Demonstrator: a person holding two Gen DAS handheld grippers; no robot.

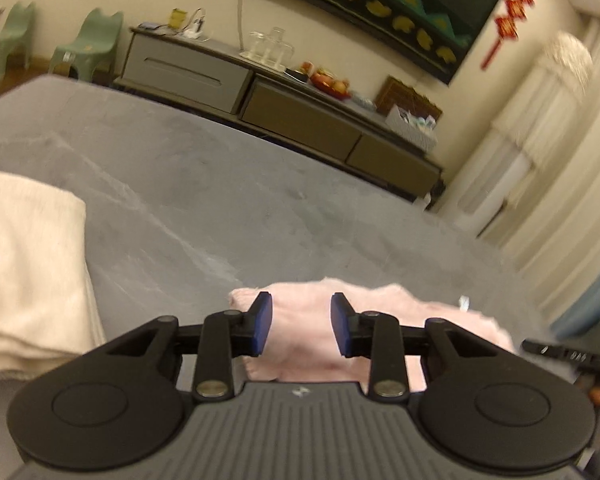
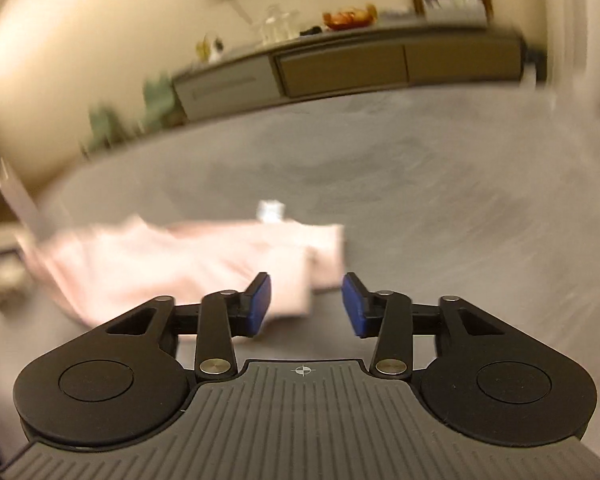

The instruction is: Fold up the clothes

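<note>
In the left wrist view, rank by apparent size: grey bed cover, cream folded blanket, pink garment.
1. grey bed cover
2. cream folded blanket
3. pink garment, partly hidden by the gripper, so its place is unsure.

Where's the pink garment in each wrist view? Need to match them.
Left wrist: pink garment at bottom centre, behind the open left gripper.
Right wrist: left of centre, its right edge ahead of the open right gripper.
Shared landmark: long cabinet.

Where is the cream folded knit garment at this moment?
The cream folded knit garment lies at the left edge of the left wrist view on the grey bedspread, left of the fuzzy pink garment.
</note>
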